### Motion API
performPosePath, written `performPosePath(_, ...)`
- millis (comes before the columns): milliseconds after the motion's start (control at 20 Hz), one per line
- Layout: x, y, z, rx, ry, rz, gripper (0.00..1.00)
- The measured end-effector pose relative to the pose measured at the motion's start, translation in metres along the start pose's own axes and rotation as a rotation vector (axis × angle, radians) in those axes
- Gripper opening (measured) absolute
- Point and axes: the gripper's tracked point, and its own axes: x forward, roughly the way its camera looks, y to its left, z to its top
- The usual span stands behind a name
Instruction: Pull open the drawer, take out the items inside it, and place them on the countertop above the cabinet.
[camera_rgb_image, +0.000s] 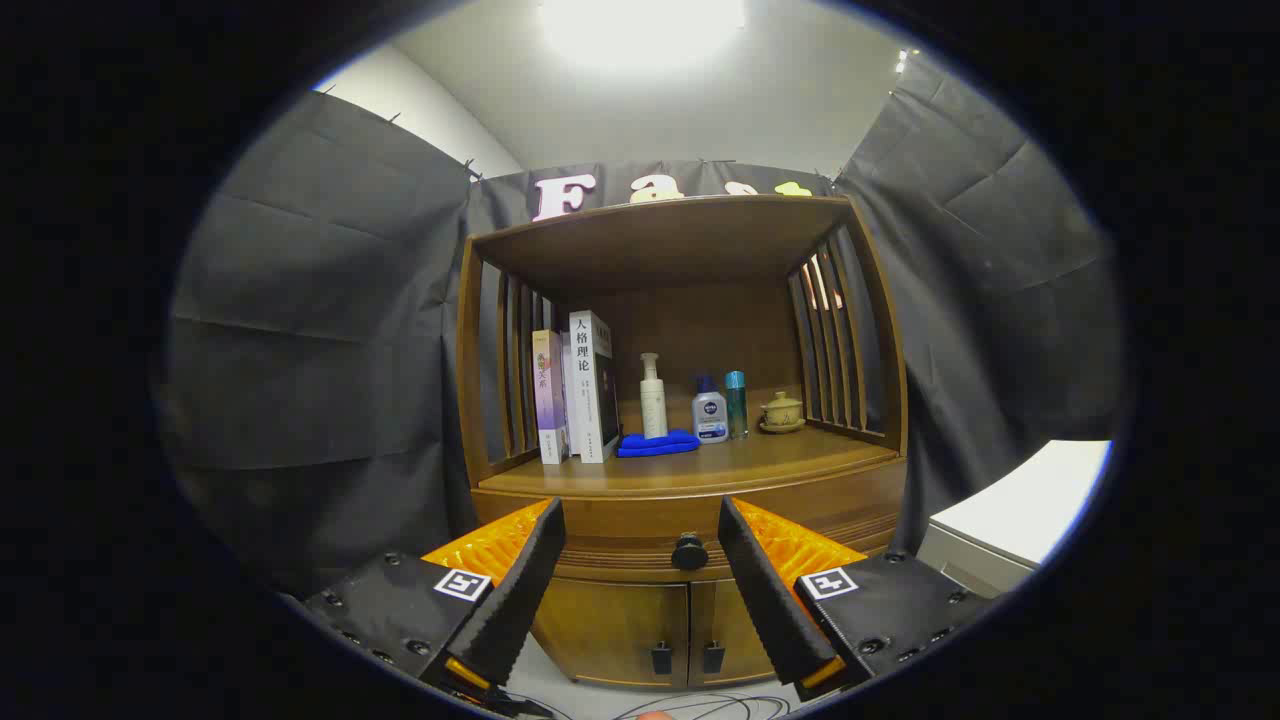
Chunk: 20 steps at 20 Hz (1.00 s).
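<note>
You are holding the gripper (640, 570) with fingers spread wide, gripping nothing, facing the closed drawer's knob (689, 552) beyond them.

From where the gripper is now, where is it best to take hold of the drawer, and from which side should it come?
Grip the round dark knob at the middle of the closed drawer front, probably straight from the front. It sticks out toward the camera and is the only handhold there. The gripper is open, its fingers either side of the knob and apart from it.
</note>
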Motion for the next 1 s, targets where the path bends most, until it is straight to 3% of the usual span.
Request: performPosePath(1000, 0.0034, -0.0025, 0.0033, -0.028, -0.024, 0.016, 0.96)
